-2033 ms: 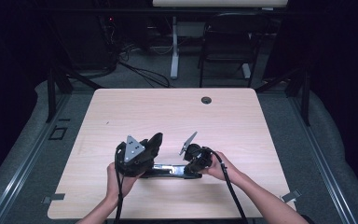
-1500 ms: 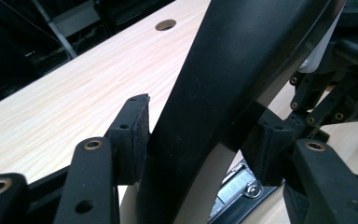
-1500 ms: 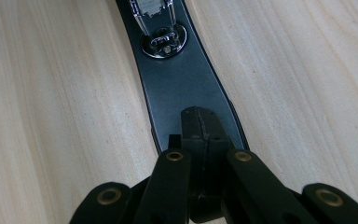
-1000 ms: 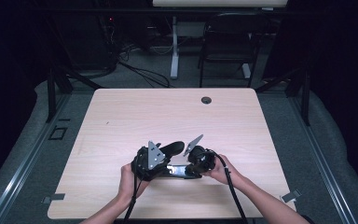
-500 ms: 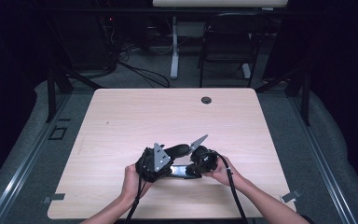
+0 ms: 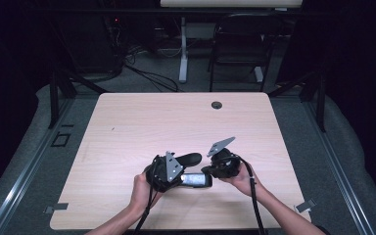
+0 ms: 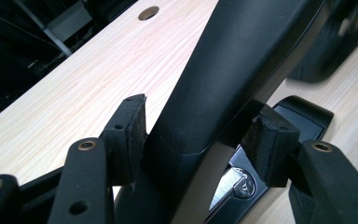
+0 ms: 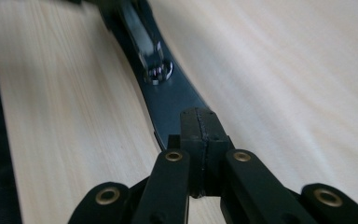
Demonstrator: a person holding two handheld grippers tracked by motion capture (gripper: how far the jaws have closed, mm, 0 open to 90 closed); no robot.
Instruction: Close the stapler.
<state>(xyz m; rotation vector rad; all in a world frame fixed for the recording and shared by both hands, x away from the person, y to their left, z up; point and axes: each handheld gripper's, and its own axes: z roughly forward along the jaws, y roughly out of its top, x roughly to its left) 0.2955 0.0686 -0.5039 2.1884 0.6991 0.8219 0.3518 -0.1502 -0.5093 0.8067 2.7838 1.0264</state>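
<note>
A black stapler lies near the table's front edge, its base (image 6: 196, 180) flat on the wood. Its thick upper arm (image 6: 188, 159) is swung up and away from the base. My left gripper (image 6: 175, 166) is shut on that arm (image 7: 242, 60), one pad (image 7: 130, 133) pressing each side, left gripper (image 7: 198, 140) just above the hinge. Below it, the base (image 7: 303, 116) and its shiny metal channel (image 7: 233, 182) lie exposed. My right gripper (image 6: 208, 171) is shut with nothing between its pads. In its own view, the right gripper (image 8: 200, 126) sits tip-down on the end of the base (image 8: 172, 93).
The light wooden table (image 6: 127, 127) has a round cable hole (image 6: 217, 105) near its far edge. A dark chair (image 6: 240, 44) and a desk leg stand beyond it on grey floor. Both forearms come in over the front edge.
The left gripper slid right along the stapler and swung its upper arm up off the base. The right gripper rose slightly at the base's end. Both hands have drawn closer together.
</note>
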